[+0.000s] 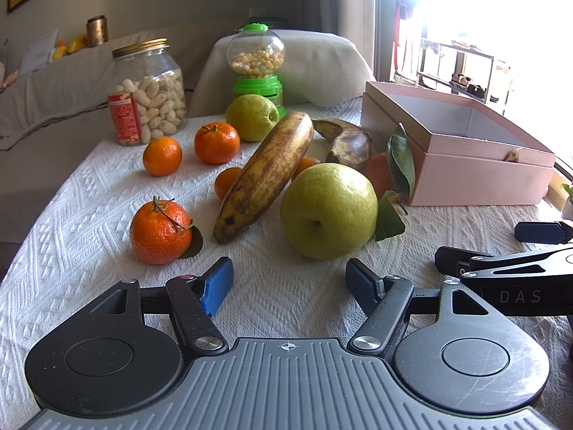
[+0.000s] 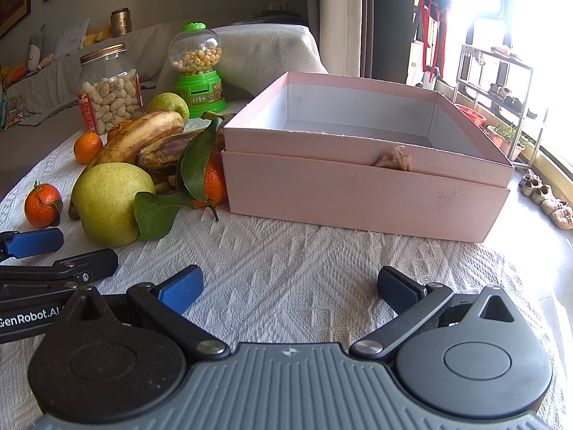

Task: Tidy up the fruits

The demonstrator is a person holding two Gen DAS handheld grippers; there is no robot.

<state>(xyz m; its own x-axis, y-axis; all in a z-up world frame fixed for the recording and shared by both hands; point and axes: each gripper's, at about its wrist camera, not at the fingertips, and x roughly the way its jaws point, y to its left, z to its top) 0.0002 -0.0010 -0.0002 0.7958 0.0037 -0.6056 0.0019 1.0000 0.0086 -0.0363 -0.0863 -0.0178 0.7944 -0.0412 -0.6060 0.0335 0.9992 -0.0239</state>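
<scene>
Fruit count from the left wrist view: two pears (image 1: 328, 210), two spotty brown bananas (image 1: 264, 175) and six mandarins (image 1: 160, 231) clustered on the white-clothed table (image 1: 71, 243) left of the empty pink box (image 1: 462, 150), with the left gripper (image 1: 288, 286) low in front, jaws apart and holding nothing. Right wrist view has the right gripper (image 2: 290, 292) facing the box's front wall, jaws wide apart too, fruit pile off to its left, leafy mandarin (image 2: 214, 182) touching the box.
</scene>
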